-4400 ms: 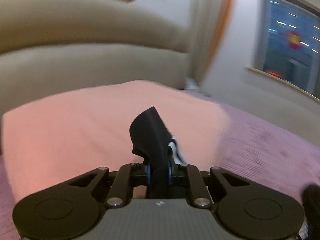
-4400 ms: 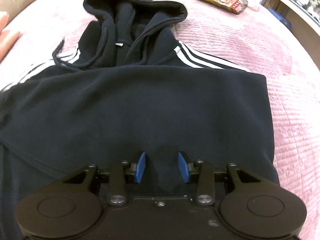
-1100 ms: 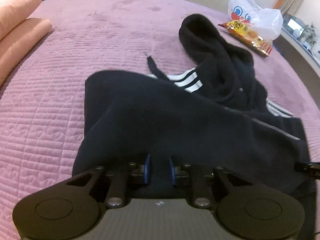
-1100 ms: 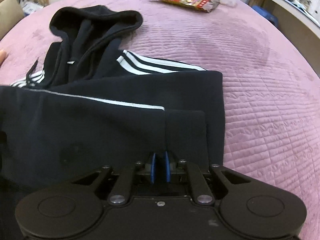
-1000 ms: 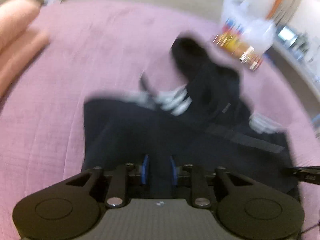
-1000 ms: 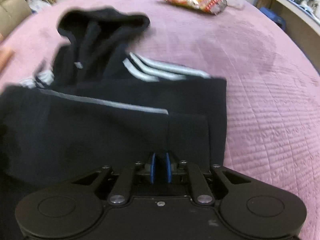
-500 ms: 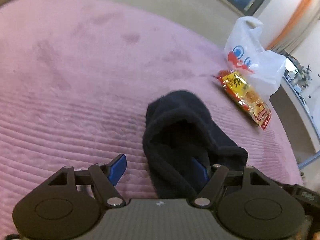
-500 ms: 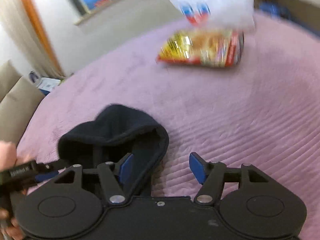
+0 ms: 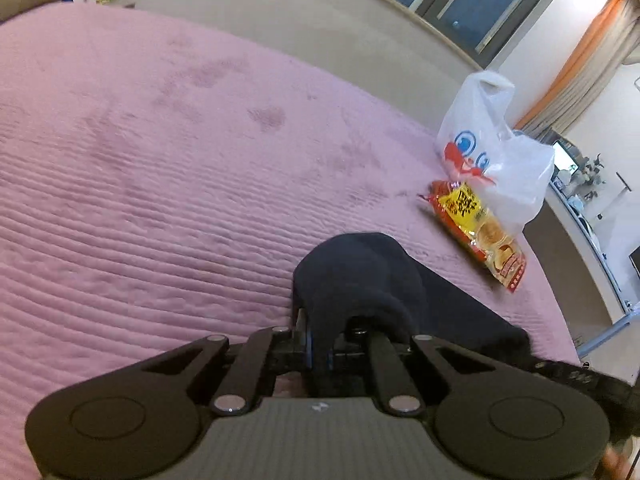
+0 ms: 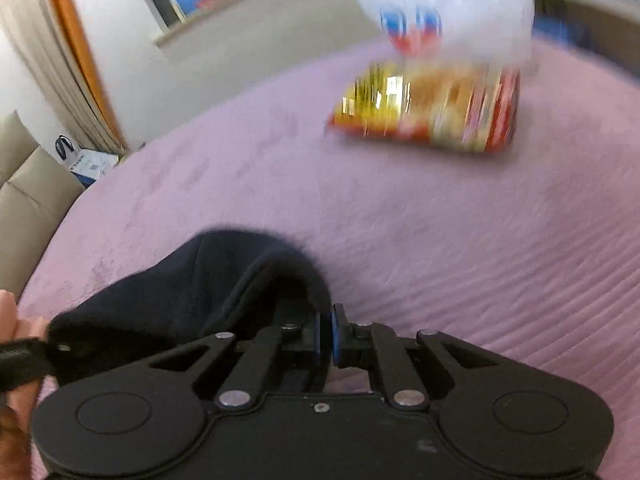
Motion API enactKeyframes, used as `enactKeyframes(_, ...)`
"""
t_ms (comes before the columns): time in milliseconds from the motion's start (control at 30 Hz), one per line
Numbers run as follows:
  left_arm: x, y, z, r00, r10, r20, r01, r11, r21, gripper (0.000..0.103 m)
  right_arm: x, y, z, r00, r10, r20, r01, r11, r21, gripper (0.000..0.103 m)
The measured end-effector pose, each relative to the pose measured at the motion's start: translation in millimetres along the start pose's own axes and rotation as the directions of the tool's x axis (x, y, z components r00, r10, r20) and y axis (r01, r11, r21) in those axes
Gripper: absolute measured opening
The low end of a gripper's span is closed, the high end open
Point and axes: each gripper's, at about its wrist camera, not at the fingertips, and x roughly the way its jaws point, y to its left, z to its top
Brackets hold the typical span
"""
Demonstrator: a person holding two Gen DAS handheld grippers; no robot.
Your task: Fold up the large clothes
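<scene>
The hoodie point(image 9: 360, 276) lies on the bed point(image 9: 160, 200), hood pointing far toward the snack bag point(image 9: 476, 232); left gripper point(image 9: 319, 346) and right gripper point(image 10: 326, 336), open half a second ago, now clamp its hood rim.

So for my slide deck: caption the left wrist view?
Left gripper pinches the hoodie's hood on a pink bedspread.

Pink quilted bedspread point(image 9: 168, 184) covers the bed. 1 white plastic bag point(image 9: 496, 148) with a cartoon face stands near the far edge. 1 red-and-yellow snack packet point(image 9: 478, 232) lies flat, touching the bag's base. Orange curtain point(image 10: 76, 56) hangs beside a window point(image 9: 476, 4). Beige cushions point(image 10: 24, 184) at the left.
</scene>
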Motion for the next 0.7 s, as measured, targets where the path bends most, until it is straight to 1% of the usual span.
enactKeyframes(67, -14.3, 8.6, -2.2, 1.0, 0.029, -0.011, -0.028, 1.0, 0.009, 0.008, -22.7, -5.0, -2.8, 0.999, -0.024, 0.033, 0.024, 1.0, -0.003, 0.006)
enactKeyframes(133, -14.0, 17.3, -11.4, 0.996, 0.066, -0.056, -0.063, 0.997, 0.047, 0.008, -33.2, -9.7, -12.3, 0.998, -0.041, 0.04, 0.042, 0.999, -0.016, 0.006)
enactKeyframes(200, -1.3, 28.7, -23.0, 0.987, 0.114, -0.115, -0.104, 0.99, 0.09, 0.016, -27.7, -11.3, -27.0, 0.997, -0.075, 0.002, 0.075, 0.996, -0.045, 0.006)
enactKeyframes(233, 12.7, 35.2, -32.9, 0.977, 0.15, -0.154, -0.131, 0.983, 0.125, 0.018, -17.5, -12.4, -35.6, 0.995, -0.098, -0.026, 0.096, 0.993, -0.067, 0.006)
enactKeyframes(267, 24.1, 39.6, -41.8, 0.97, 0.165, -0.181, -0.137, 0.978, 0.159, 0.024, -5.1, -14.8, -46.2, 0.99, -0.127, -0.057, 0.121, 0.988, -0.095, 0.006)
enactKeyframes(300, 28.9, 44.2, -51.1, 0.973, 0.157, -0.171, -0.123, 0.972, 0.198, 0.025, 7.7, -18.4, -54.3, 0.984, -0.149, -0.095, 0.138, 0.984, -0.117, 0.007)
enactKeyframes(333, 22.4, 45.7, -55.6, 0.984, 0.13, -0.126, -0.1, 0.97, 0.221, 0.026, 18.1, -23.3, -61.5, 0.977, -0.165, -0.134, 0.148, 0.981, -0.129, 0.008)
enactKeyframes(367, 16.5, 46.8, -55.8, 0.986, 0.116, -0.119, -0.088, 0.971, 0.22, 0.032, 24.5, -29.1, -67.3, 0.973, -0.164, -0.165, 0.144, 0.981, -0.129, 0.017)
enactKeyframes(400, 11.0, 48.1, -54.7, 0.986, 0.11, -0.123, -0.081, 0.972, 0.22, 0.044, 22.6, -33.7, -69.2, 0.974, -0.149, -0.171, 0.129, 0.984, -0.123, 0.018)
enactKeyframes(467, -5.4, 53.0, -55.0, 0.984, 0.124, -0.125, -0.087, 0.96, 0.268, 0.059, 5.7, -38.8, -65.8, 0.978, -0.118, -0.172, 0.097, 0.987, -0.128, 0.035)
enactKeyframes(500, -15.4, 55.4, -56.1, 0.985, 0.116, -0.129, -0.073, 0.951, 0.3, 0.06, -6.8, -40.0, -63.3, 0.98, -0.103, -0.173, 0.078, 0.986, -0.146, 0.038)
enactKeyframes(533, -27.8, 57.8, -54.8, 0.987, 0.094, -0.132, -0.049, 0.949, 0.313, 0.061, -17.3, -39.0, -61.4, 0.982, -0.087, -0.171, 0.059, 0.985, -0.161, 0.039)
enactKeyframes(600, -47.9, 54.4, -52.6, 0.991, 0.056, -0.118, -0.016, 0.947, 0.32, 0.057, -40.9, -30.3, -53.6, 0.99, -0.055, -0.133, 0.03, 0.982, -0.186, 0.039)
enactKeyframes(633, -58.6, 47.5, -47.6, 0.996, 0.043, -0.081, -0.012, 0.939, 0.343, 0.057, -48.5, -24.1, -47.9, 0.993, -0.043, -0.106, 0.021, 0.98, -0.2, 0.039)
enactKeyframes(700, -69.3, 28.4, -38.0, 1.0, 0.02, -0.018, -0.011, 0.92, 0.391, 0.057, -49.3, -3.4, -34.7, 0.998, -0.028, -0.053, 0.014, 0.97, -0.242, 0.041)
